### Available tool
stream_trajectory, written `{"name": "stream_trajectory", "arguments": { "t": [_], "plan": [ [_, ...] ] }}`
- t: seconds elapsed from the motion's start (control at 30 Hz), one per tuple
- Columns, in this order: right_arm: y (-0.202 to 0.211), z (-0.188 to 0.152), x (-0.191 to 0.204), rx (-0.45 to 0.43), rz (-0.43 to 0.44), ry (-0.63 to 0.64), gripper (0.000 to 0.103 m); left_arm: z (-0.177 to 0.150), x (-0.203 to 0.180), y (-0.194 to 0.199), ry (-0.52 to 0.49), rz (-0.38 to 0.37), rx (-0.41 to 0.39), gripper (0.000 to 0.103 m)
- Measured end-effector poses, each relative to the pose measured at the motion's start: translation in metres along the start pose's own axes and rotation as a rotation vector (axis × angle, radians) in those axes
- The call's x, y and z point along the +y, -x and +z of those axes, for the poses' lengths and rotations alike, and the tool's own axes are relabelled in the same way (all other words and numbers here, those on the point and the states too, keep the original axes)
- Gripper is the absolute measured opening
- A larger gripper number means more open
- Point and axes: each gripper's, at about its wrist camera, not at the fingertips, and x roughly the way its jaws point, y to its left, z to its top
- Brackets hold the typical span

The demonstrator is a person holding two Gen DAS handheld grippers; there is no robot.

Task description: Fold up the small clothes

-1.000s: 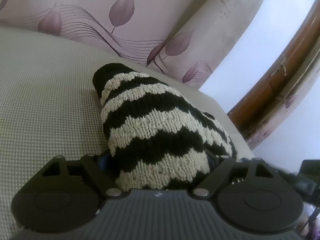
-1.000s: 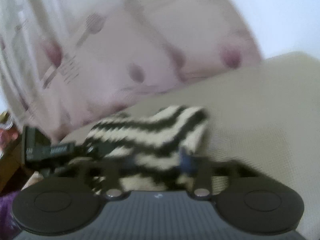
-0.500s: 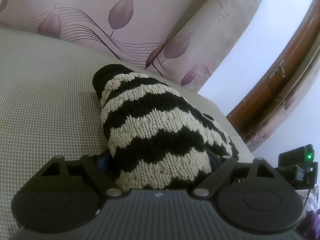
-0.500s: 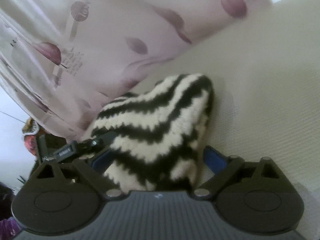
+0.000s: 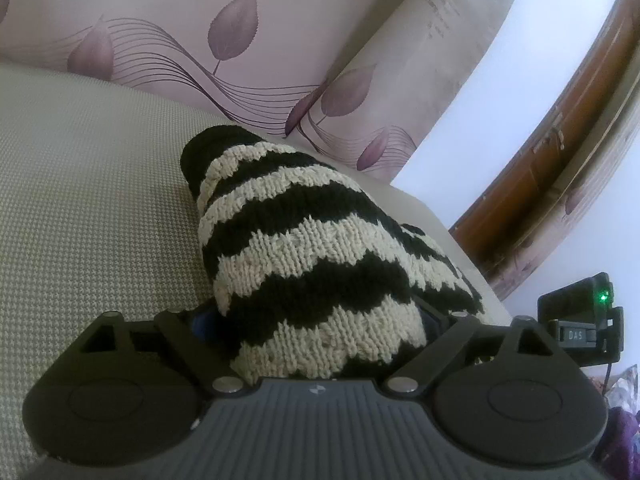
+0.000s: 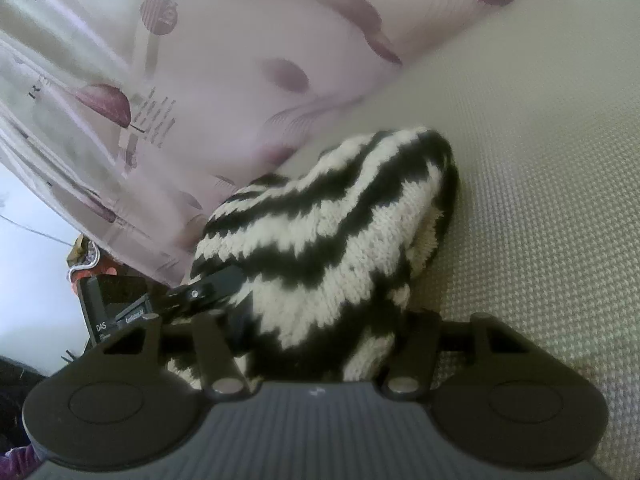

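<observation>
the biggest thing i have in front of me is the beige woven cushion, which fills the left of the left wrist view and the right of the right wrist view. behind the cushion hangs the pale curtain printed with mauve leaves; there is dark lettering on it, but i can only make out a capital "r" in the right wrist view.

the striped knit garment, black and cream in wavy bands, lies bunched on the cushion near its far edge, close under the curtain. i see it from the other end in the right wrist view.

my left gripper points low along the cushion with the knit heaped between its fingers; the tips are buried, so i cannot tell if they are pinching. my right gripper comes in over the cushion from the opposite end, its fingers drawn in against the cloth and clamped on it.

each view catches the other tool's black camera block, labelled "das".
</observation>
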Motion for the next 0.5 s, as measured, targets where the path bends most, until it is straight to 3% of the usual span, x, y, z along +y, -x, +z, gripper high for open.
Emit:
{"name": "stream_trajectory", "arguments": {
  "t": [0.13, 0.2, 0.37, 0.5],
  "plan": [
    [-0.006, 0.001, 0.006, -0.003, -0.017, 0.039, 0.063, 0.001, -0.003, -0.002, -0.01, 0.011, -0.004, 0.091],
    [-0.007, 0.0, 0.007, -0.008, -0.028, 0.051, 0.063, -0.001, -0.009, -0.002, -0.038, 0.057, -0.018, 0.091],
    [-0.01, -0.01, 0.03, -0.024, -0.133, 0.193, 0.061, -0.003, -0.017, -0.001, -0.082, 0.113, -0.025, 0.089],
    [-0.009, -0.01, 0.028, -0.026, -0.135, 0.191, 0.061, -0.004, -0.02, -0.001, -0.093, 0.127, -0.032, 0.089]
  ]
}}
